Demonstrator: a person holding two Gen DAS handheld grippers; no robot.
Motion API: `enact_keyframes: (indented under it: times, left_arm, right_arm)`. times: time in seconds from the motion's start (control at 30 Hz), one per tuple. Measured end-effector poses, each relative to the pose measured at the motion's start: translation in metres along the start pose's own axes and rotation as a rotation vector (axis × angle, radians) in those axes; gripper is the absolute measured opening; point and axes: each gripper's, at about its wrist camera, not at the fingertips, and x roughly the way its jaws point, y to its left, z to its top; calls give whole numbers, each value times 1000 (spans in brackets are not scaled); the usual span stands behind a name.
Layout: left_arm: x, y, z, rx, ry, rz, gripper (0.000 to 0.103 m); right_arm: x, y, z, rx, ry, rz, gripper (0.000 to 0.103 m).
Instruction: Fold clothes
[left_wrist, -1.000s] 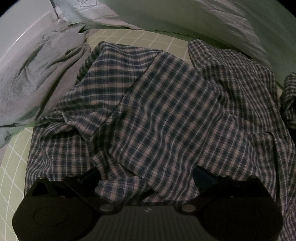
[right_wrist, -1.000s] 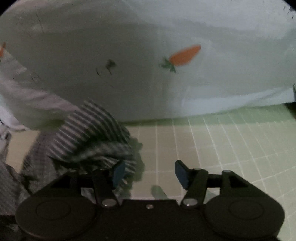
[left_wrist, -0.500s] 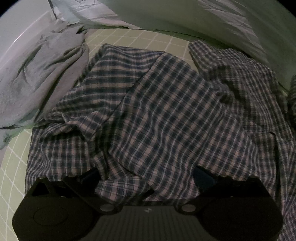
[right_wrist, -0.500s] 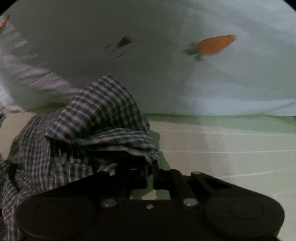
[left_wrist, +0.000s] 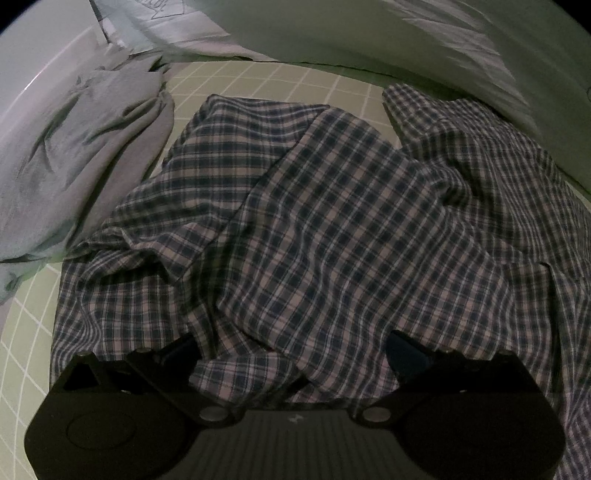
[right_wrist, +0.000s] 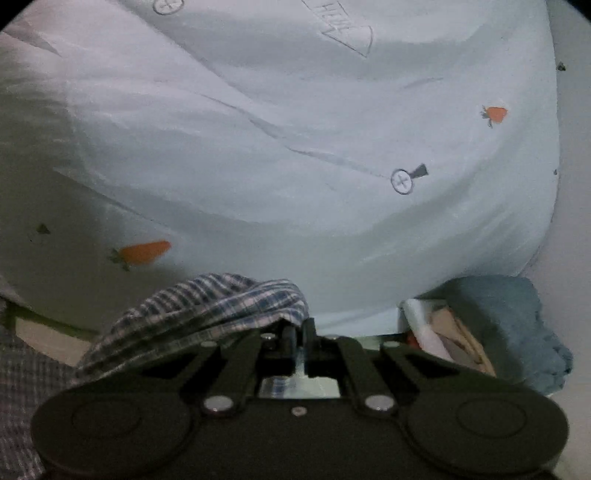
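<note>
- Clenching my right tool (right_wrist: 299, 332) on a plaid shirt (left_wrist: 332, 229) fold, lifted so it can carry over.
- Spreading my left tool (left_wrist: 291, 343), released, over shirt bunched just ahead.
- Beyond lies the quilt (right_wrist: 295, 147).

Dim light. A pale green grid-lined mat (left_wrist: 288, 79) lies beneath a light blue carrot-print duvet (right_wrist: 295, 147), with a white wall (right_wrist: 572, 184) behind it.

Plaid shirt (left_wrist: 332, 221) – thin woven cloth, matt, creased; grippers – matt black plastic, shiny metal pivots.
</note>
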Motion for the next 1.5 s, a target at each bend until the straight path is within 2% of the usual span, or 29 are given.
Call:
enact_keyframes:
  times: [0.1,0.17,0.2,0.3,0.37,0.4,0.47,0.63,0.73,0.9,0.97,1.03,1.13,1.27,1.37,1.5]
  left_arm:
    - [-1,3,1,-11,20,1,103]
    - [-7,4,0,-34,25,-13,103]
    - [-13,4,-2,-40,12,-21,103]
    - [-34,-7,-12,3,-35,-30,103]
    - [-45,-19,-21,41,-49,-35,103]
    - [-49,-25,-26,54,-48,-38,103]
    - [-53,-41,-35,69,-38,-49,103]
    - [-60,-77,-64,103,-15,-53,103]
    - [-57,-94,-73,89,0,-36,103]
    - [-50,-110,-75,53,19,8,103]
    - [-48,-114,-75,35,25,30,103]
    - [-42,-112,-73,-20,54,35,103]
    - [-35,-112,-72,-79,89,51,103]
    - [-31,-116,-68,-79,101,70,103]
    - [-28,-116,-63,-82,114,66,103]
    - [-23,-109,-58,-108,126,44,103]
  right_arm:
    - [3,-10,-9,5,64,12,22]
    - [2,-16,-17,27,112,31,45]
    - [-2,-19,-25,63,137,53,49]
    - [-27,-29,-48,109,156,80,65]
    - [-42,-37,-61,138,162,91,87]
    - [-46,-43,-64,161,160,89,90]
    - [-53,-56,-71,205,161,87,103]
    - [-54,-92,-91,278,181,104,103]
    - [-51,-100,-101,186,177,73,103]
    - [-19,-106,-111,32,199,58,102]
    - [-2,-109,-112,-10,193,63,97]
    - [17,-118,-106,4,185,84,94]
    - [41,-134,-89,72,143,69,92]
    - [67,-160,-64,249,131,95,91]
    - [92,-174,-55,423,185,142,91]
    - [123,-186,-56,648,328,144,88]
